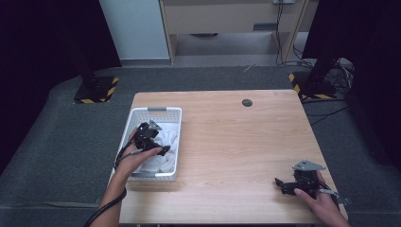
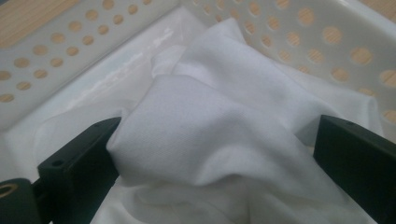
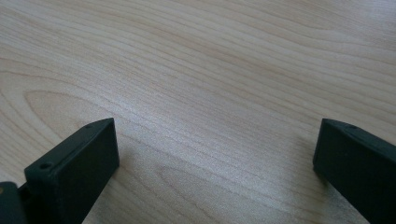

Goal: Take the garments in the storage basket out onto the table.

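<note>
A white perforated basket [image 1: 156, 110] stands on the left part of the wooden table [image 1: 236, 132], with crumpled white cloth [image 1: 166, 138] inside. My left gripper [image 1: 164, 151] reaches down into the basket. In the left gripper view the left gripper [image 2: 217, 135] is open, and its black jaws straddle a raised fold of the cloth [image 2: 210, 93]. The fold touches the left jaw, and the basket wall [image 2: 56, 51] runs behind. My right gripper [image 1: 280, 185] rests low near the table's front right corner. In the right gripper view the right gripper [image 3: 217, 135] is open over bare wood [image 3: 210, 56].
A small dark round grommet [image 1: 247, 102] sits near the table's far edge. Two stand bases with yellow-black stripes [image 1: 97, 90] [image 1: 312, 87] rest on the grey floor beyond the table corners, with cables [image 1: 340, 71] at the right. Bare wood spans the table's middle and right.
</note>
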`<state>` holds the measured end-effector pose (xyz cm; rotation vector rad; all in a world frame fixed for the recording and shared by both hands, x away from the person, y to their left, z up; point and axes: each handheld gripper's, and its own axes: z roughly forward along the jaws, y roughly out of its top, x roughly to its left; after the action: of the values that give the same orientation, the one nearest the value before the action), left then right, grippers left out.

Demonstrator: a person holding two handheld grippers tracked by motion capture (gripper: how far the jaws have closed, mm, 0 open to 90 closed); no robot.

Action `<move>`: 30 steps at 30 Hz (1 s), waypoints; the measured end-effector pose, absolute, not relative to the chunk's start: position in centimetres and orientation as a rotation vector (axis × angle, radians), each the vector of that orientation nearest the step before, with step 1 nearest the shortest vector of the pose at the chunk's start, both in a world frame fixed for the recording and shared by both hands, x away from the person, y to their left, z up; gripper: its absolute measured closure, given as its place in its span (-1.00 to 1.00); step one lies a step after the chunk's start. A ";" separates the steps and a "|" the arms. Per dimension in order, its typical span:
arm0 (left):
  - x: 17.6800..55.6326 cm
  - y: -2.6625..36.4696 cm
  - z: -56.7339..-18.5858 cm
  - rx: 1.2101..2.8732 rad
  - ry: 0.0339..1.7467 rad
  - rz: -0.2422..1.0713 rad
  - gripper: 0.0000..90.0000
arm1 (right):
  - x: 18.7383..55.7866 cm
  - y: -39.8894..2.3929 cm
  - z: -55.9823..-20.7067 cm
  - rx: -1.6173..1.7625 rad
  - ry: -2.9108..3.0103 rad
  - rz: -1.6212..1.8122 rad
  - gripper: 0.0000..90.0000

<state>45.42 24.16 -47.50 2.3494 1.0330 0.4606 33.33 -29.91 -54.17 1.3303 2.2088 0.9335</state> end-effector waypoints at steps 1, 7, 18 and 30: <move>45.4 24.1 -47.5 2.351 1.032 0.459 -0.97 | 33.3 -29.9 -54.2 1.331 2.209 0.933 -0.99; 44.8 23.9 -47.7 2.369 1.007 0.414 -0.97 | 33.3 -29.9 -54.2 1.331 2.209 0.931 -0.99; 44.1 23.4 -48.8 2.391 0.963 0.371 -0.99 | 33.4 -29.9 -54.2 1.335 2.206 0.931 -0.99; 44.0 22.7 -49.7 2.435 0.920 0.356 -1.00 | 33.4 -29.9 -54.2 1.337 2.203 0.929 -0.99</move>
<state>44.05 22.65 -49.65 2.4349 0.9204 0.3560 33.39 -29.85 -54.18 1.3370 2.2027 0.9295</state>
